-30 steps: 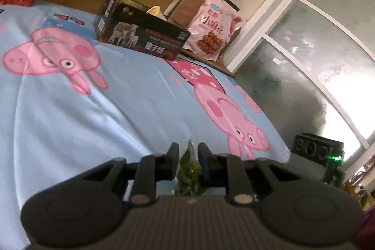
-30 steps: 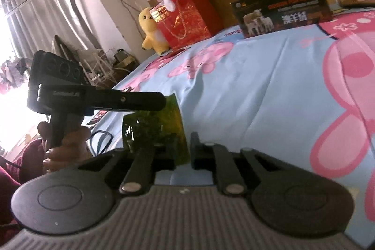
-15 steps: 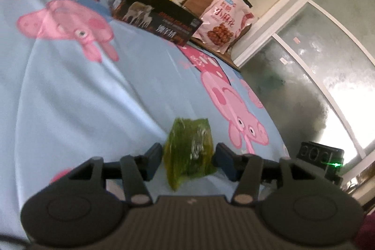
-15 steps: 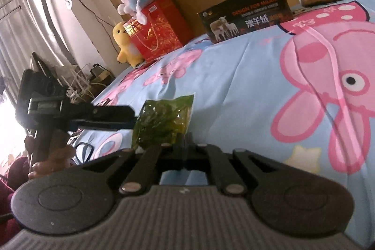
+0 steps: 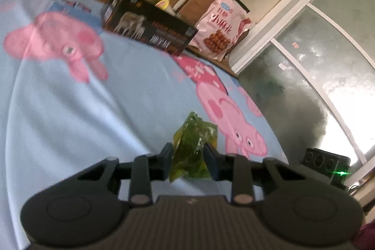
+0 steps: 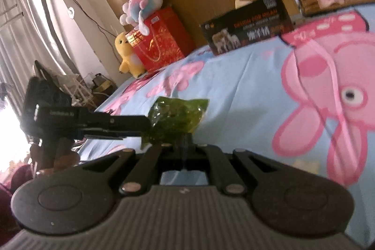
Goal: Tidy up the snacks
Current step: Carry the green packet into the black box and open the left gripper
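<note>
Blue bedsheet (image 5: 117, 109) – green snack packet (image 5: 192, 147) between closing left gripper (image 5: 188, 154).

**Left jaws reopen, then close again on the packet**

Your left gripper (image 5: 188, 154) lets the green snack packet (image 5: 193, 144) go — now its jaws are closing back onto it. Your right gripper (image 6: 184, 144) shuts completely, no longer around the packet's edge.
</note>
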